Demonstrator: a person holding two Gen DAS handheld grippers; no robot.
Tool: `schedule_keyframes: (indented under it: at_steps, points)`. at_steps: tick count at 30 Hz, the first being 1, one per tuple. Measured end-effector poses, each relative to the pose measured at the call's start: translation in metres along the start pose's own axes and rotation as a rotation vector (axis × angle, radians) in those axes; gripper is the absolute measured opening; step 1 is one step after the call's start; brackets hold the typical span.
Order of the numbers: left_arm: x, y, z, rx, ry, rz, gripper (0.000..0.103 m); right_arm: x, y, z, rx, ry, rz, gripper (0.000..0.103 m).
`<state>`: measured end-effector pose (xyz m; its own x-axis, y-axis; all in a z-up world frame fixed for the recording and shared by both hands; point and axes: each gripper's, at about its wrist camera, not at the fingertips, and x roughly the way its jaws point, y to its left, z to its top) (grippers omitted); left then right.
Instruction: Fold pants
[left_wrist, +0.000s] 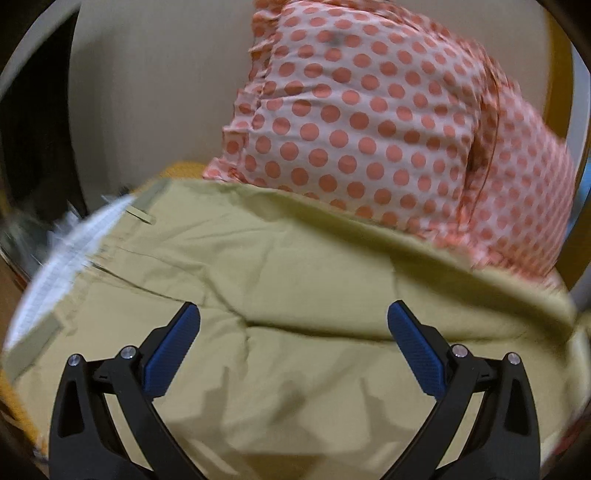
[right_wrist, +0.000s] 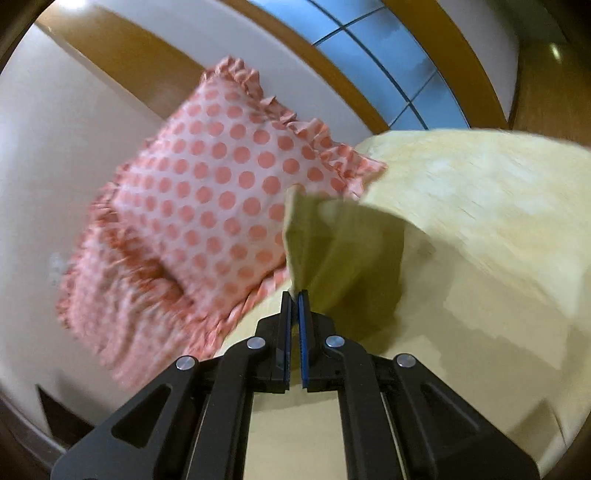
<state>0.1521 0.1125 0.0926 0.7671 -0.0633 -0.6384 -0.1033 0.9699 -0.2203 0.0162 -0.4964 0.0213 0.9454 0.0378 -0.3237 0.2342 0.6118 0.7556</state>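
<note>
The olive-khaki pants (left_wrist: 295, 302) lie spread and creased below my left gripper (left_wrist: 293, 314), with the white-lined waistband (left_wrist: 62, 254) and a belt loop at the left. The left gripper is open and empty, hovering just above the cloth. In the right wrist view my right gripper (right_wrist: 294, 295) is shut on a fold of the pants (right_wrist: 332, 251) and holds it lifted, the cloth rising from the fingertips.
A pink pillow with orange dots and a ruffled edge (left_wrist: 388, 122) lies just behind the pants; it also shows in the right wrist view (right_wrist: 207, 206). A pale yellow sheet (right_wrist: 480, 229) covers the bed. A wooden headboard (right_wrist: 332, 62) and cream wall (left_wrist: 147, 92) stand behind.
</note>
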Motion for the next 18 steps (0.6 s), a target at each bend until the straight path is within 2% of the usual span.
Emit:
schedule_keyframes:
  at_steps: [3, 5, 7, 10, 12, 13, 14, 15, 17, 18]
  points:
    - [0.028, 0.016, 0.023, -0.131, 0.072, -0.1, 0.101, -0.009, -0.025, -0.018, 0.069, 0.034, -0.002, 0.004]
    - [0.049, 0.019, 0.037, -0.181, 0.107, -0.119, 0.101, -0.002, -0.035, -0.022, 0.085, 0.044, -0.009, 0.004]
    - [0.071, 0.017, 0.05, -0.177, 0.139, -0.082, 0.101, 0.003, -0.036, -0.025, 0.095, 0.048, -0.012, 0.004]
    - [0.108, 0.013, 0.067, -0.144, 0.193, 0.021, 0.095, -0.001, -0.033, -0.024, 0.081, 0.047, -0.015, 0.004]
    - [0.13, 0.015, 0.073, -0.144, 0.234, 0.061, 0.079, 0.002, -0.034, -0.022, 0.074, 0.044, -0.008, 0.004]
    - [0.144, 0.018, 0.075, -0.161, 0.265, 0.077, 0.073, 0.005, -0.035, -0.021, 0.075, 0.042, -0.005, 0.004]
    - [0.155, 0.022, 0.075, -0.181, 0.292, 0.083, 0.056, 0.008, -0.035, -0.019, 0.073, 0.041, -0.004, 0.004]
    - [0.169, 0.028, 0.075, -0.211, 0.326, 0.081, 0.029, 0.011, -0.034, -0.017, 0.067, 0.04, -0.003, 0.004]
    - [0.17, 0.039, 0.073, -0.25, 0.316, 0.063, 0.009, 0.018, -0.034, -0.014, 0.061, 0.038, 0.005, 0.004]
    - [0.165, 0.041, 0.072, -0.263, 0.3, 0.041, 0.004, 0.019, -0.034, -0.011, 0.057, 0.034, 0.01, 0.004]
